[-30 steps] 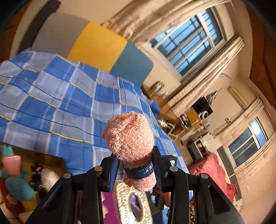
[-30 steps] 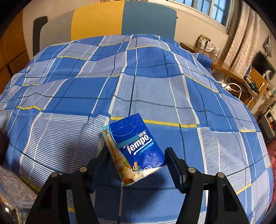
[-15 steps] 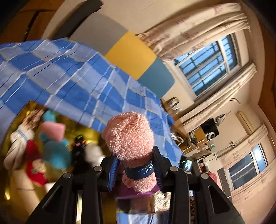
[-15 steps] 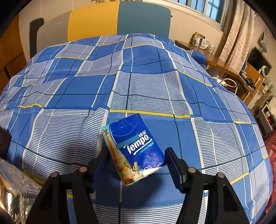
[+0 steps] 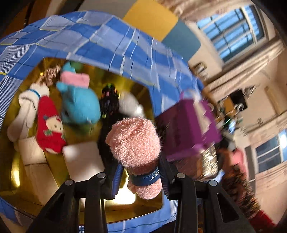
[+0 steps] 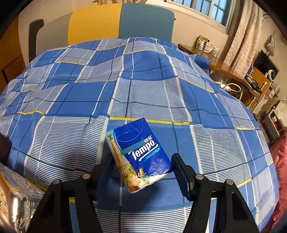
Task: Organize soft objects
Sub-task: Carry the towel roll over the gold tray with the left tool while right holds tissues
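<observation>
While the left gripper (image 5: 141, 176) clamps a rolled pink towel (image 5: 136, 147) by its blue band, a gold tray (image 5: 125, 84) sits below and to the left on the bed (image 6: 143, 86). Lying in that tray are a blue plush (image 5: 80, 105), a red sock (image 5: 49, 129), a white sock (image 5: 26, 107), a pink cloth (image 5: 75, 79), something black (image 5: 109, 100) too blurred to name, and two white blocks (image 5: 84, 159) at the near side. Just right of the towel stands a purple box (image 5: 188, 129), blurred by motion.

The right gripper (image 6: 141, 168) holds a Tempo tissue pack (image 6: 138, 154) between its jaws, tilted, above the blue plaid cover. A silvery embossed object (image 6: 16, 195) shows at the near left edge.

At the far end of the bed rises a headboard (image 6: 118, 21) in yellow and teal panels. Windows (image 6: 206, 7) with beige curtains (image 6: 242, 39) line the far right wall, and a cluttered wooden desk (image 6: 233, 75) stands right of the bed.
</observation>
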Available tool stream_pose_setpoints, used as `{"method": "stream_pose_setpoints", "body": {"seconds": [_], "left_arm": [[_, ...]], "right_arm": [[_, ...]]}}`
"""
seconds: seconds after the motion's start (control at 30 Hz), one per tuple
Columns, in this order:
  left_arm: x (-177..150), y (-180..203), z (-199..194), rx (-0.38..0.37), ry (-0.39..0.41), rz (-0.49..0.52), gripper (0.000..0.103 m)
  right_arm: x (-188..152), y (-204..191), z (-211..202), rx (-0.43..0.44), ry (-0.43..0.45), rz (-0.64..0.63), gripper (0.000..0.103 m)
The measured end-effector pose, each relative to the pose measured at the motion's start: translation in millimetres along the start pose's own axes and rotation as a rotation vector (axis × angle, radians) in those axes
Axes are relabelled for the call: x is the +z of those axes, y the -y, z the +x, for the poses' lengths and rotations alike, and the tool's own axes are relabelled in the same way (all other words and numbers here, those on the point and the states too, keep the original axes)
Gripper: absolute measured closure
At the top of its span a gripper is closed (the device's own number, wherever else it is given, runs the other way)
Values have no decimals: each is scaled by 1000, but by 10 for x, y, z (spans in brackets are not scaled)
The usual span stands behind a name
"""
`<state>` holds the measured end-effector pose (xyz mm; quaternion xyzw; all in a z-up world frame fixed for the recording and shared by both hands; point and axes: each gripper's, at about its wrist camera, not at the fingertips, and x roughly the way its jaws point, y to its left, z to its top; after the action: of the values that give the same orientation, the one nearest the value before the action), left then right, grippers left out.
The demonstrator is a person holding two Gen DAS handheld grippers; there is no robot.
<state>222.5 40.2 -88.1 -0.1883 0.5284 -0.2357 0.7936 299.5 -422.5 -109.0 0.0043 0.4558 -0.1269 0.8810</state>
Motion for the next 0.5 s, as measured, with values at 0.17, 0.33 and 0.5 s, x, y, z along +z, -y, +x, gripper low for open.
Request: {"method": "stream_pose_setpoints", "body": {"seconds": [0.17,0.33,0.5], "left_arm": [[-141,85,151,17,-40,25,51],[-256,91,13,-9,9,-9,45],[-366,121,-159,41,69,17,45]], "right_arm": [[50,124,-124,-8,12,32,37],[119,189,-343,-23,56,30,37],[211,151,-659,-31,117,19,37]]}}
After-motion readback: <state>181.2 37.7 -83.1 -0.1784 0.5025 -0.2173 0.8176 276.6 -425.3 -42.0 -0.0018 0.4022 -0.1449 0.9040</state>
